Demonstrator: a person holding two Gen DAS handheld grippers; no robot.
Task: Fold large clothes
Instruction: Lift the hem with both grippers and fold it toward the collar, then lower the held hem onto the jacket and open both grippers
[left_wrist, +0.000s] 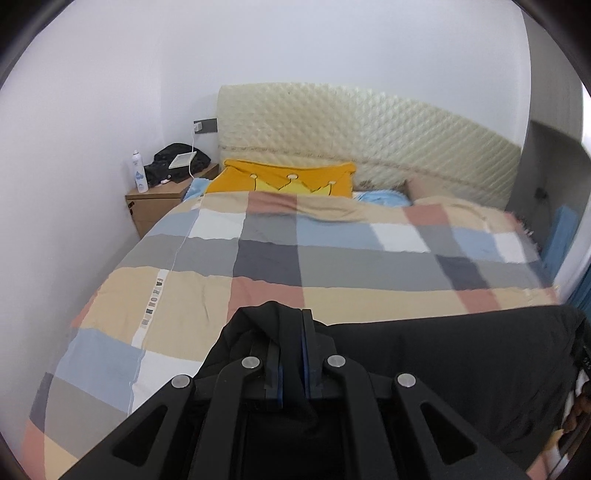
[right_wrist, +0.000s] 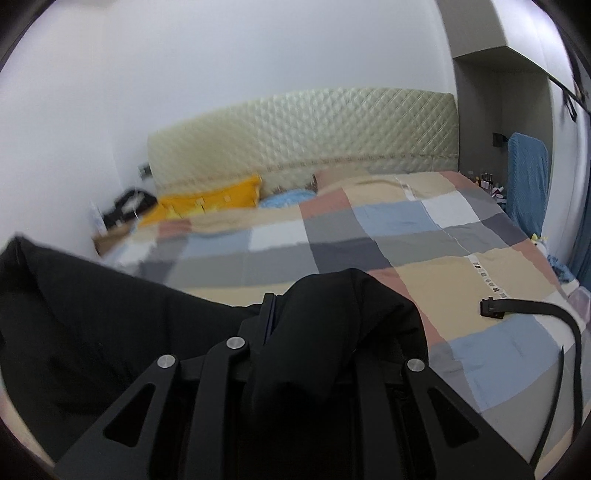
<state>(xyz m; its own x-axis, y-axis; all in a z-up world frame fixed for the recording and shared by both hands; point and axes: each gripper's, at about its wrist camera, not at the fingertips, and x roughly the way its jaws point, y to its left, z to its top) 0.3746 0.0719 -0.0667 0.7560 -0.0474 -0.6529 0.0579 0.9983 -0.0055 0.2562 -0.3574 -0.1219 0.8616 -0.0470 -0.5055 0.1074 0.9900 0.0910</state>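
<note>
Black garment (left_wrist: 443, 354) stretched between claws over checked quilt (left_wrist: 332, 258); left claw (left_wrist: 291, 332) and right claw (right_wrist: 280, 314) each clamped on fabric.

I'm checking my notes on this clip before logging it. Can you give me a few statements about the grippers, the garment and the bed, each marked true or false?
1. The left gripper is shut on the black garment. True.
2. The right gripper is open and holds nothing. False: black cloth is bunched between its fingers.
3. The bed carries a plaid quilt. True.
4. The pillow at the headboard is green. False: it is yellow.
5. A black cable lies on the quilt. True.
</note>
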